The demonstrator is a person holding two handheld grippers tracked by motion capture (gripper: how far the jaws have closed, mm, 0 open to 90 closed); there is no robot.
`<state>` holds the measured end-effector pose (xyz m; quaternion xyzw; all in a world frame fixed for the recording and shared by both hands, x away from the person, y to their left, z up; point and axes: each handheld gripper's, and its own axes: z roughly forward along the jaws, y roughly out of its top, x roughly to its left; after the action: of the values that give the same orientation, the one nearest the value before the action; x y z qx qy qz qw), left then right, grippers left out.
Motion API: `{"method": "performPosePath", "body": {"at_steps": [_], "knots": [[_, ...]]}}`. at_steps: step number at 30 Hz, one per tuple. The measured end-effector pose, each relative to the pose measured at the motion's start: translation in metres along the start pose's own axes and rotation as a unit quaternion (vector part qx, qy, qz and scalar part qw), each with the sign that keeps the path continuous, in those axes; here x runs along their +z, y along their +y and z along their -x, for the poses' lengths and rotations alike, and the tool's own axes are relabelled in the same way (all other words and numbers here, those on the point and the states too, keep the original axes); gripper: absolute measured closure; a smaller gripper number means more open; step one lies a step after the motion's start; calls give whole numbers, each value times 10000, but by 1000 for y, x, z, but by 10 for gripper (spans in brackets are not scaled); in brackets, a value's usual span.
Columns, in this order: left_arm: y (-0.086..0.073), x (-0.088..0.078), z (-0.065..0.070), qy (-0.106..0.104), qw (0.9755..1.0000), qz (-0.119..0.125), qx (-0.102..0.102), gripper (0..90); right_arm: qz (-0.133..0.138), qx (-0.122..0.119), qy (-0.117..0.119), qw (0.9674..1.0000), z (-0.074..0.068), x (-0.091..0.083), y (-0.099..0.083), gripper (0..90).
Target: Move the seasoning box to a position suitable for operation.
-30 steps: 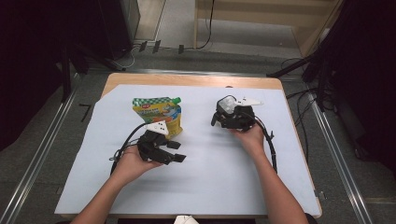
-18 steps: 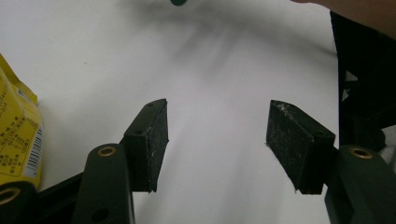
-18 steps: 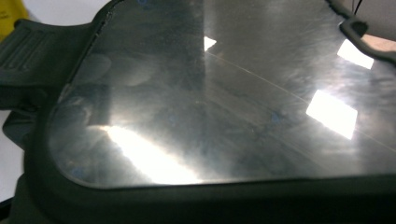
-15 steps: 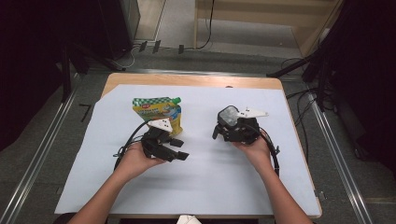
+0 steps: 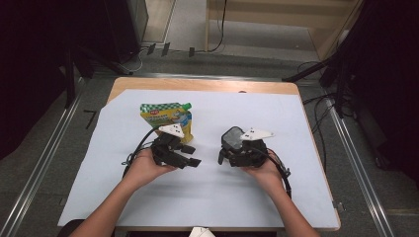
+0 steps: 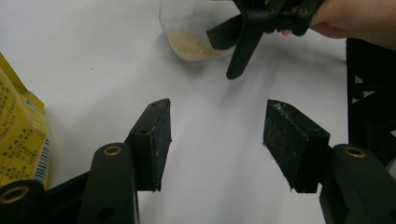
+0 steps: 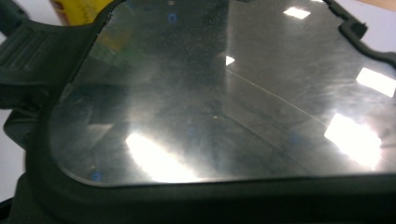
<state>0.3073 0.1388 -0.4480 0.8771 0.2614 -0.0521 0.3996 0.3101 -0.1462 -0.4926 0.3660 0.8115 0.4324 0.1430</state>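
On the counter (image 5: 207, 197), the right gripper (image 5: 238, 154) is clamped on a clear container (image 6: 196, 32) with grains inside, near the pouch (image 5: 168, 116). The left gripper (image 6: 217, 140), fingers apart and empty, probably must grip its lid next.

a pale sheet (image 5: 207, 197) covers most of a wooden table (image 5: 207, 85), whose bare top shows as a strip along the far edge. metal rails (image 5: 363, 173) run along the grey floor on both sides of the table. beyond the far edge, black cables (image 5: 217, 29) trail over the floor toward light wooden panels (image 5: 276, 12), and dark equipment stands in shadow at both sides.
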Motion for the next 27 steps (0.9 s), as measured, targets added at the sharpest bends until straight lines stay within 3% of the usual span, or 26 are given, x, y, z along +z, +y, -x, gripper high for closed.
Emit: {"method": "performPosePath", "body": {"at_steps": [4,12,17,23,27], "knots": [[0,-2,-2,22,10000,-1,-9,452,-9,12,156,9999,-8,5,-1,159],[-2,-6,-4,106,9999,33,-60,467,-76,-233,506,9984,-32,21,-3,159],[-3,-7,-4,135,9999,24,-22,466,-73,-423,539,9976,-43,24,-5,159],[-5,-6,-3,155,9999,11,-19,463,-143,-523,594,9968,-42,24,-6,150],[-5,-5,-4,147,9999,29,-20,464,-239,-451,678,9964,-41,21,-5,140]]}}
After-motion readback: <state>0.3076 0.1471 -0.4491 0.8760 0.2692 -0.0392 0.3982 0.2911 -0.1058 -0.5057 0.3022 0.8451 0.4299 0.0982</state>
